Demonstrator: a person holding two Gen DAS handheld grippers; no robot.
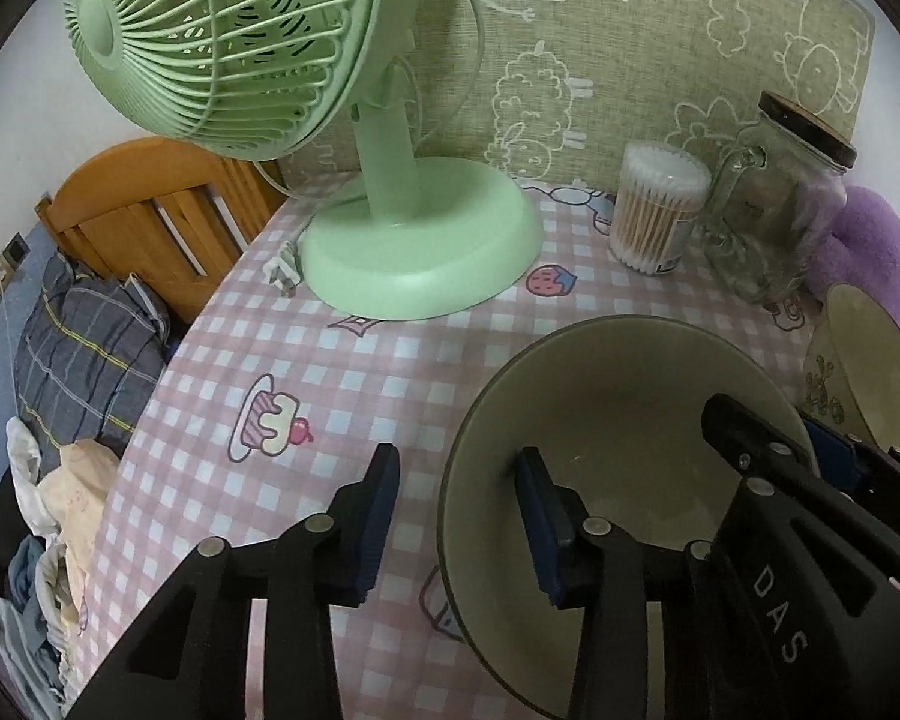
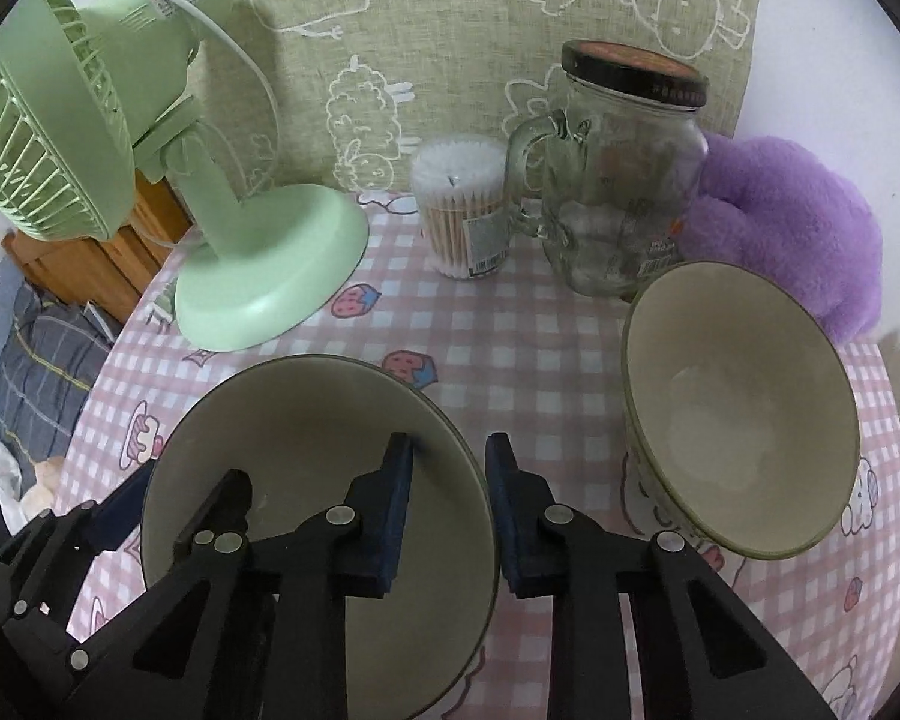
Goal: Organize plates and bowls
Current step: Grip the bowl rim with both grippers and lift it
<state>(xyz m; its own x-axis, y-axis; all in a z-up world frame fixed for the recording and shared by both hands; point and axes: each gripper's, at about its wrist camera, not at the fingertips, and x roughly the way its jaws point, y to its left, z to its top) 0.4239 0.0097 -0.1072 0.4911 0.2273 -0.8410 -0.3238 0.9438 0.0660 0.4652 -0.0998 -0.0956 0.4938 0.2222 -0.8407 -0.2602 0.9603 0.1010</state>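
Note:
A wide, olive-rimmed cream bowl [image 1: 618, 420] [image 2: 306, 420] sits on the pink checked tablecloth [image 2: 510, 360]. My left gripper [image 1: 462, 516] [image 2: 180, 480] straddles its left rim, one finger inside and one outside, with a clear gap to the pads. My right gripper [image 2: 450, 504] [image 1: 774, 426] straddles the right rim the same way; the outer pad is close to the rim and the inner pad stands off it. A second, deeper bowl [image 2: 744, 408] [image 1: 870, 360] with a printed outside stands just to the right, with no gripper on it.
Behind the bowls stand a green desk fan [image 1: 414, 240] [image 2: 258, 264], a tub of cotton swabs [image 2: 465, 210], a lidded glass jar mug [image 2: 624, 180] and a purple plush [image 2: 780, 222]. The table edge runs along the left, with a bed and clothes [image 1: 84, 348] below it.

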